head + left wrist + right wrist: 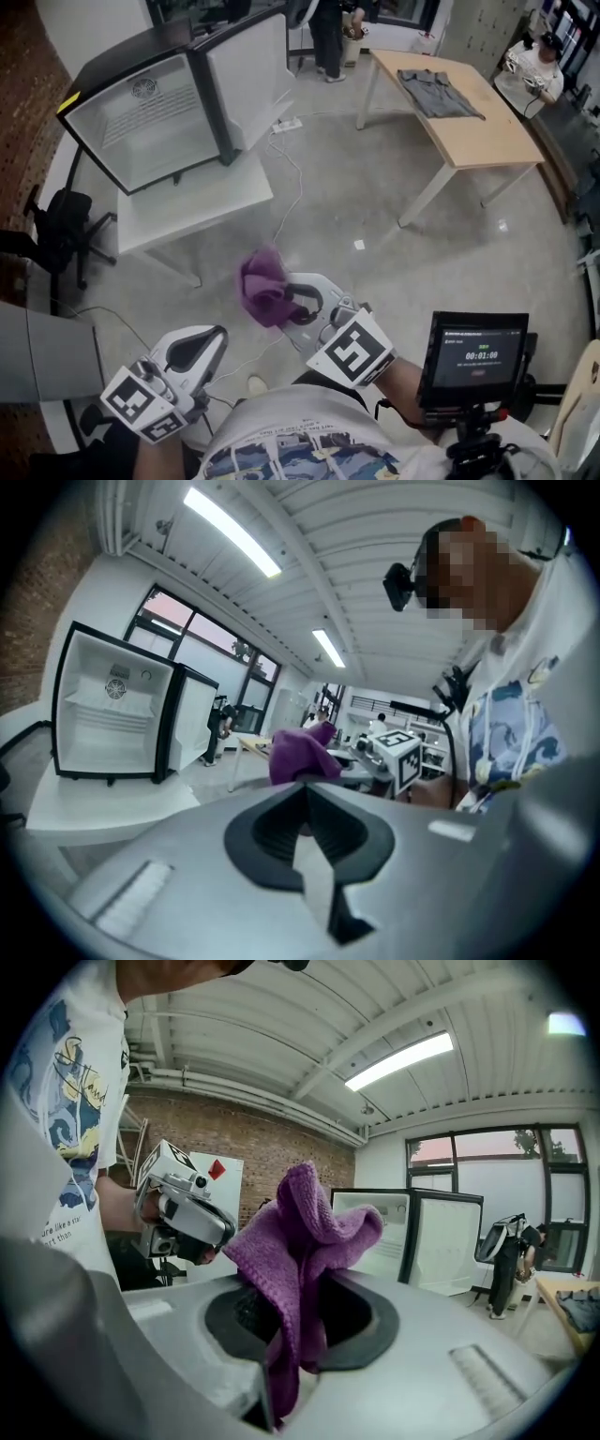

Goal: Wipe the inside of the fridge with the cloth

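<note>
We pinch only a fold of cloth [263,286] in the right gripper [286,302], left gripper [217,336] closed empty, so rubbing the fridge [141,122] could tug it free.

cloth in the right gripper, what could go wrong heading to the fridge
The purple cloth is pinched in the right gripper with much of it bunched loose, so it might slip out while wiping. A white cable runs across the floor towards the fridge, a possible trip hazard on the way.
</note>
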Available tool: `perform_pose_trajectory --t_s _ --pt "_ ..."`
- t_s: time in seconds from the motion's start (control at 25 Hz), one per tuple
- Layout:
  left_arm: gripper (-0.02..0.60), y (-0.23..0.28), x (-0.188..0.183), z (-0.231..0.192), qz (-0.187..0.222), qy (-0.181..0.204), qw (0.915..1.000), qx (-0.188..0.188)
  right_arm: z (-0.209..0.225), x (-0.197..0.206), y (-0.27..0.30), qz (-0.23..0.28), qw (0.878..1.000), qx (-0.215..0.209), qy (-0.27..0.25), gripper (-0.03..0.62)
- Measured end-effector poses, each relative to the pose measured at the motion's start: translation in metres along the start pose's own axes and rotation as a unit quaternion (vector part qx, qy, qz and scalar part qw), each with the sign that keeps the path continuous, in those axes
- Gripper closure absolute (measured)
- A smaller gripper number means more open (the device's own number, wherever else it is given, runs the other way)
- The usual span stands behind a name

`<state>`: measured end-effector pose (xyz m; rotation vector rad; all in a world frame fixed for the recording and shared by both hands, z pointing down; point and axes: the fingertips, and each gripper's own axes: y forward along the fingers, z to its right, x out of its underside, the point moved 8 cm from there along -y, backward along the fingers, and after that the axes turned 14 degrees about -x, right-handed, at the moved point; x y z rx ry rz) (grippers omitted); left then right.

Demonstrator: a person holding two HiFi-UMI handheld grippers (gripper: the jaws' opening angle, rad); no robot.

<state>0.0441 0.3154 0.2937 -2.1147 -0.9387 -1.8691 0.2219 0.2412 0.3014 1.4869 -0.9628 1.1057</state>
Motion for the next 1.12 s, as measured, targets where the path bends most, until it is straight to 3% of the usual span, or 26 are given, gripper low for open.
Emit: perform_pose_trajectory --t_s 0.48,0.88,1.12 --pt "0.575 -0.109 0.040 -0.046 -0.001 -0.018 0.9998 0.008 -0.095 -0.035 0.062 -0.024 0.999 0.022 -0.012 0.516" --pt "0.575 -0.143 0.055 -0.045 0.005 -0.016 0.9989 0.044 -0.146 -0.045 0.077 -0.034 0.999 0.037 -0.020 0.516" --pt "0.575 -0.161 0.061 -0.046 0.008 -0.012 0.9989 0.045 -0.165 -0.046 0.087 -0.040 0.998 0.035 -0.021 0.516"
